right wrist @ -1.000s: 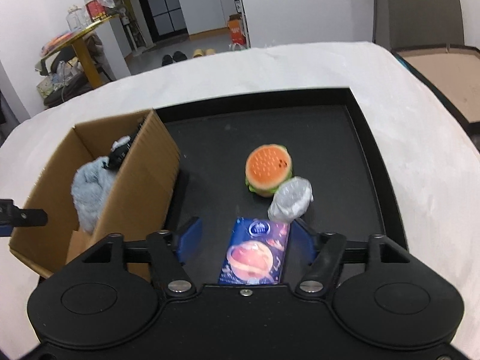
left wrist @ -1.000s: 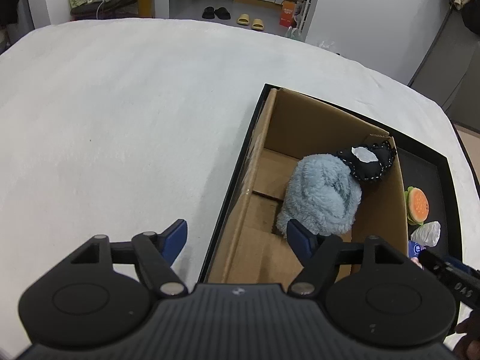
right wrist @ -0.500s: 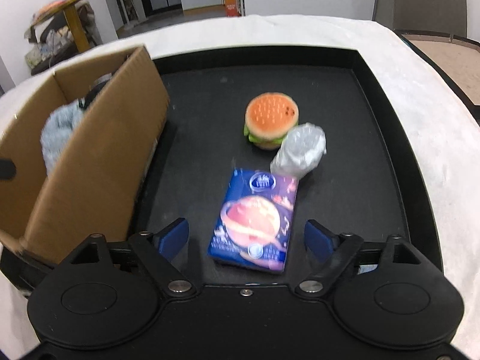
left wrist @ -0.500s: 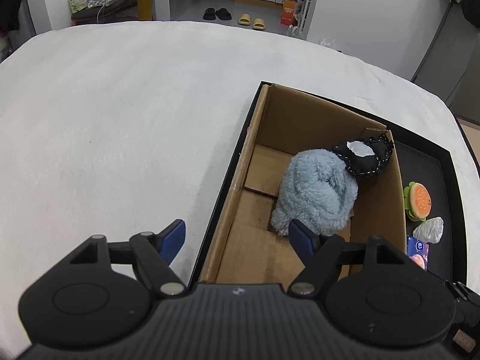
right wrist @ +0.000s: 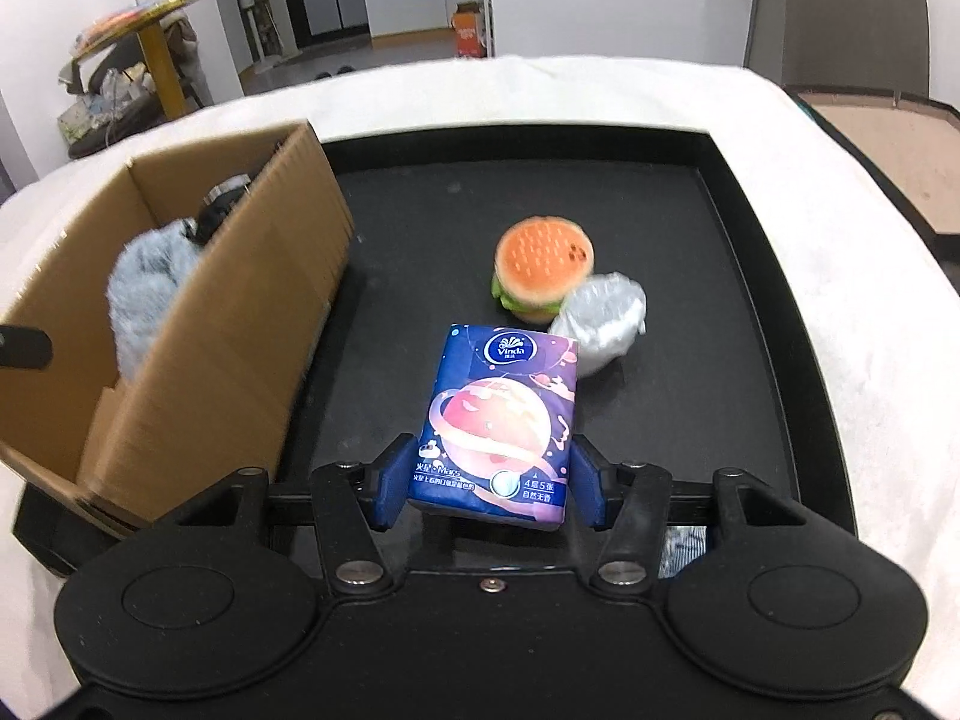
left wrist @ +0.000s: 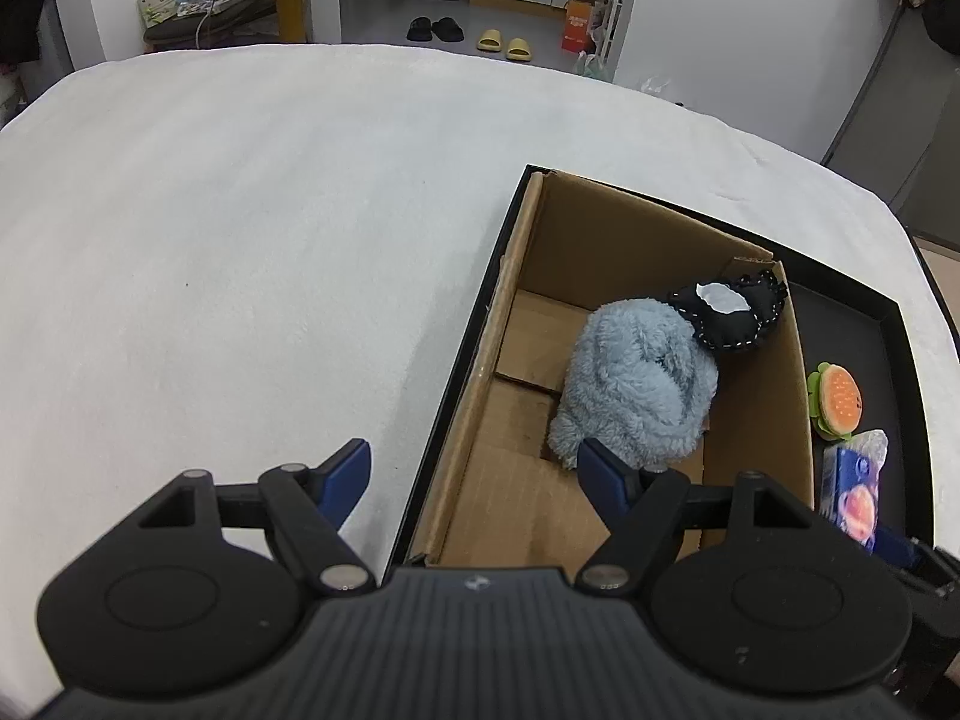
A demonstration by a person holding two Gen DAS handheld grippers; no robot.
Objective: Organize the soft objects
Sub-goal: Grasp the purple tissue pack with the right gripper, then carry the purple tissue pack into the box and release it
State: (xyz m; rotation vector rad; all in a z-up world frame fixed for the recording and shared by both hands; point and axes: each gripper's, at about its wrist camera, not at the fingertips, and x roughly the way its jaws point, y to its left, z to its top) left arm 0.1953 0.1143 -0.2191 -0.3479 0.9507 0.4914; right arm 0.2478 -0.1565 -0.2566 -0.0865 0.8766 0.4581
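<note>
My right gripper (right wrist: pixel 487 486) is shut on a blue tissue pack (right wrist: pixel 501 420) and holds its near end over the black tray (right wrist: pixel 774 276). A plush burger (right wrist: pixel 543 276) and a crumpled silver-white wrap (right wrist: pixel 603 318) lie just beyond it. A cardboard box (right wrist: pixel 240 330) stands at the tray's left and holds a fluffy blue plush (left wrist: pixel 636 384) and a black stitched pouch (left wrist: pixel 729 312). My left gripper (left wrist: pixel 474 471) is open and empty over the box's near left edge. The tissue pack (left wrist: pixel 855 498) and burger (left wrist: pixel 837 399) also show in the left wrist view.
The tray sits on a white cloth-covered surface (left wrist: pixel 240 240) that stretches left of the box. Another tray edge (right wrist: pixel 888 120) shows at the far right. Room furniture and slippers (left wrist: pixel 504 45) lie beyond the table.
My right gripper moved forward around the tissue pack and closed on its sides. My left gripper drew back slightly and stayed open.
</note>
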